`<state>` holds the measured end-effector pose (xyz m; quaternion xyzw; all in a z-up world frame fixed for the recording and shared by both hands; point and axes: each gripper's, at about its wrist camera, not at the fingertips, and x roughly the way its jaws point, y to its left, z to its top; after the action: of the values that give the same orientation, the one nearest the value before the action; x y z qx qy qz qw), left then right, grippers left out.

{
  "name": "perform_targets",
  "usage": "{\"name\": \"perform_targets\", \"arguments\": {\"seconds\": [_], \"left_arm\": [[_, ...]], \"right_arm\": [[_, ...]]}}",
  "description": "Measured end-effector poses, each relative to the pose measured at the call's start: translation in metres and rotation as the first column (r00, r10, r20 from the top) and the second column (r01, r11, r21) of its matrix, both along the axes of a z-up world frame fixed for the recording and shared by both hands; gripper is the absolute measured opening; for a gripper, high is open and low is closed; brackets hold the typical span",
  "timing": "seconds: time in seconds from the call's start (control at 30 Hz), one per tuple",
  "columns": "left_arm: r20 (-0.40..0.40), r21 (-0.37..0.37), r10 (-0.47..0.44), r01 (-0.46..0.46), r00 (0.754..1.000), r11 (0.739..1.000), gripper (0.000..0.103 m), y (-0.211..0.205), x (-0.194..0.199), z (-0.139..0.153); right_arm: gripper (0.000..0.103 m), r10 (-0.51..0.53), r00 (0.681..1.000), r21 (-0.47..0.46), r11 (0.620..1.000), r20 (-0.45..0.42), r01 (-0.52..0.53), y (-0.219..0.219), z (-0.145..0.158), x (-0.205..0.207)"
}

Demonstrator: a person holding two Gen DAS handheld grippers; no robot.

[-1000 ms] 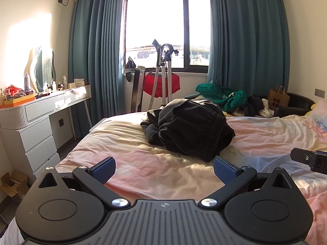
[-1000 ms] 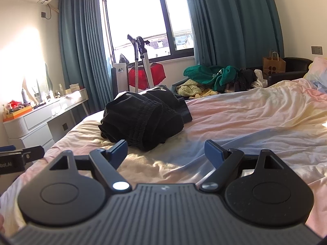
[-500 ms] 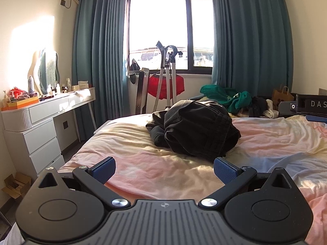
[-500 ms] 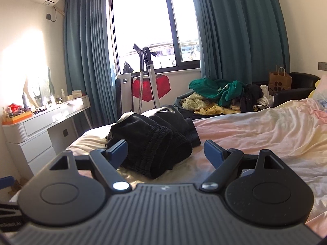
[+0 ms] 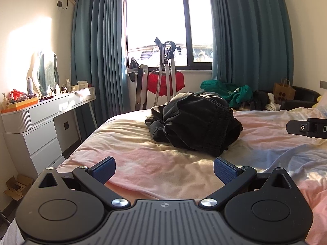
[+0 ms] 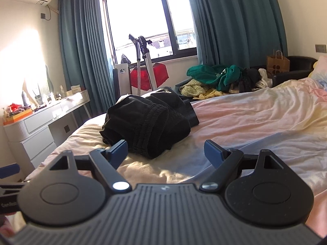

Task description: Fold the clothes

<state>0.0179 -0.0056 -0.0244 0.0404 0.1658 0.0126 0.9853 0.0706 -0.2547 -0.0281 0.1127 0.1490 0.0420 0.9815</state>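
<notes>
Bed point(image 5: 143, 167) with a pink and pale yellow sheet fills the lower half of both views; sunlit, wrinkled. White dresser point(image 5: 40, 122) is set along its left side, teal curtains point(image 5: 98, 40) and window behind. A heap of other laundry point(image 6: 214, 77) is seen past the far edge, with a garment steamer point(image 5: 165, 69) at the window.

Black garment point(image 5: 196, 126), crumpled in a mound with an elastic waistband point(image 6: 149, 122) showing, is lying near the bed's far left portion. Nothing has been spread flat; folding is judged not yet begun.

Left gripper point(image 5: 164, 168): blue pads spread wide, nothing held, well short of the garment. Right gripper point(image 6: 166, 152): likewise spread and empty, its left pad just in front of the mound in the right wrist view; contact cannot be confirmed.

Risks, as judged:
- Several layers could be pinched at once, since the edges are buried in the bundle; the mound would then be lifted whole.
- The loose sheet could be caught along with the cloth if a pad is driven low.
- The dark fabric hides seams, so a wrong corner may be taken.

Against one second ago: the garment is seen larger and nearer in the right wrist view, the gripper having been brought closer. In the left wrist view the right gripper's body is seen at the right edge again, after sitting higher half a second ago. Both pairs of pads are as widely parted as before.
</notes>
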Motion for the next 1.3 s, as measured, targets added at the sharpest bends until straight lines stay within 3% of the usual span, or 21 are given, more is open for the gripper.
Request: {"name": "perform_targets", "arguments": {"seconds": [0.07,0.13,0.27,0.33,0.4,0.53,0.73,0.9,1.0,1.03,1.07,1.1,1.17,1.3], "left_arm": [[0.003,0.003,-0.015,0.015,1.000,1.000,0.103,-0.002,0.003,-0.004],[-0.020,0.002,-0.098,0.098,0.995,0.995,0.103,-0.008,0.011,-0.006],[-0.051,0.091,-0.171,0.175,0.984,0.980,0.103,-0.034,0.039,-0.012],[-0.074,0.099,-0.184,0.191,0.980,0.977,0.103,-0.048,0.064,-0.016],[-0.097,0.098,-0.189,0.198,0.977,0.975,0.103,-0.063,0.092,-0.019],[-0.075,0.249,-0.198,0.211,0.977,0.945,0.103,-0.106,0.148,-0.030],[-0.041,0.296,-0.106,0.114,0.993,0.948,0.097,-0.147,0.235,-0.040],[-0.045,0.322,-0.030,0.043,0.999,0.946,0.082,-0.166,0.293,-0.049],[-0.020,0.294,-0.022,0.027,1.000,0.956,0.064,-0.171,0.310,-0.051],[-0.009,0.278,-0.025,0.026,1.000,0.960,0.049,-0.171,0.311,-0.049],[0.017,0.256,-0.018,0.013,1.000,0.967,0.034,-0.170,0.306,-0.044],[0.050,0.230,-0.004,-0.008,0.999,0.973,0.032,-0.168,0.299,-0.039],[0.097,0.192,-0.011,-0.008,0.995,0.981,0.018,-0.163,0.283,-0.023],[0.159,0.172,-0.040,0.013,0.987,0.985,0.013,-0.144,0.245,0.016]], "right_arm": [[0.084,-0.022,1.000,0.035,0.999,0.005,0.022,-0.007,0.002,-0.003],[0.084,-0.056,0.998,0.054,0.997,0.022,0.054,-0.013,0.005,-0.007],[0.084,-0.114,0.993,0.092,0.989,0.003,0.114,-0.030,0.007,-0.010],[0.084,-0.143,0.990,0.084,0.986,-0.008,0.144,-0.037,0.006,-0.010],[0.084,-0.167,0.986,0.086,0.982,-0.020,0.168,-0.044,0.004,-0.009],[0.084,-0.196,0.980,0.083,0.976,-0.041,0.199,-0.054,-0.005,-0.004],[0.084,-0.209,0.972,0.117,0.968,-0.107,0.221,-0.069,-0.026,0.015],[0.084,-0.209,0.966,0.144,0.962,-0.151,0.230,-0.076,-0.044,0.032],[0.084,-0.211,0.965,0.129,0.964,-0.155,0.232,-0.076,-0.053,0.040],[0.084,-0.213,0.965,0.121,0.965,-0.154,0.232,-0.075,-0.056,0.042],[0.084,-0.215,0.965,0.113,0.966,-0.154,0.233,-0.074,-0.058,0.045],[0.084,-0.208,0.966,0.116,0.967,-0.151,0.227,-0.074,-0.057,0.046],[0.084,-0.194,0.970,0.125,0.969,-0.147,0.213,-0.073,-0.057,0.049],[0.084,-0.190,0.978,0.101,0.975,-0.088,0.199,-0.070,-0.050,0.036]]}}
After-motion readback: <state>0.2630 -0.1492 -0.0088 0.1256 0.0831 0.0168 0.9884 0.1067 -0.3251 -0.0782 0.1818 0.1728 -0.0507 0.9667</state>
